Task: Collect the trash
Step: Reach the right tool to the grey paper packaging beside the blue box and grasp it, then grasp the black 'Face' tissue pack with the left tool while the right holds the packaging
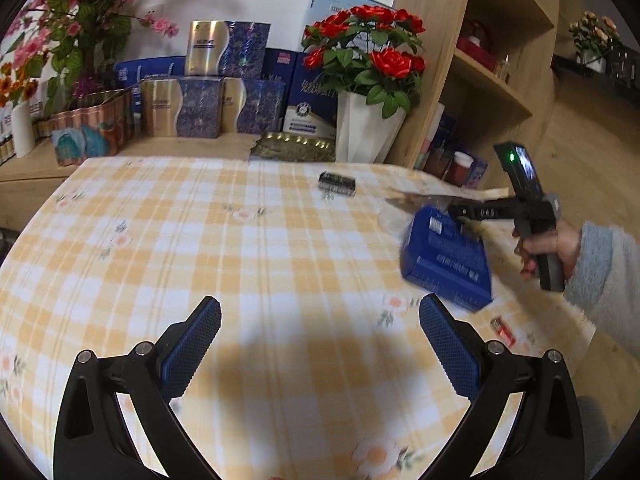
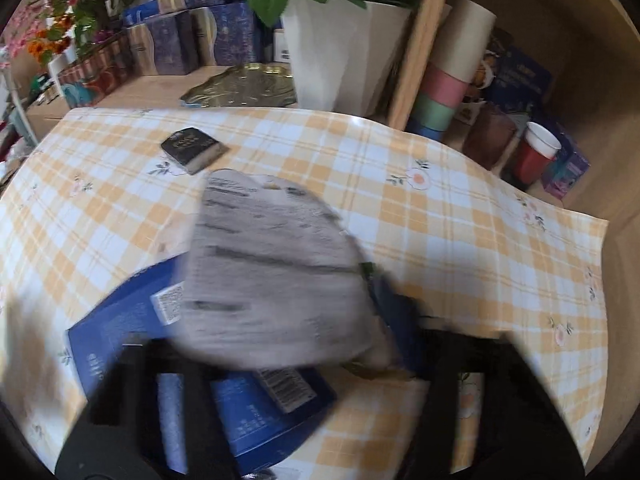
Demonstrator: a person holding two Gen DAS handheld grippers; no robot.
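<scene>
My left tongs [image 1: 320, 344] hang wide apart over the near part of the desk [image 1: 240, 248], nothing between the blue pads, only checked yellow-and-white cloth below them.

My right tongs [image 1: 460, 216], held in a hand [image 1: 548, 248] with a grey sleeve, are over the desk's right side. Their fingers sit narrowed at the top edge of a blue box [image 1: 448, 256]. From the right wrist view the picture is smeared; a grey printed wrapper [image 2: 276, 268] lies across the tongs [image 2: 304, 364], over the box [image 2: 116, 340], and I cannot tell which of the two the pads actually press.

The box is a flat blue carton with white print and a barcode label, lying tilted near the right edge. A small dark packet [image 1: 337, 183] rests toward the far edge, well apart from the box. A small red scrap [image 1: 503, 330] lies by the near right edge.

Behind the far edge stands a white pot [image 1: 366, 128] of red roses, and a red cup [image 2: 534, 156] sits on the shelf.
</scene>
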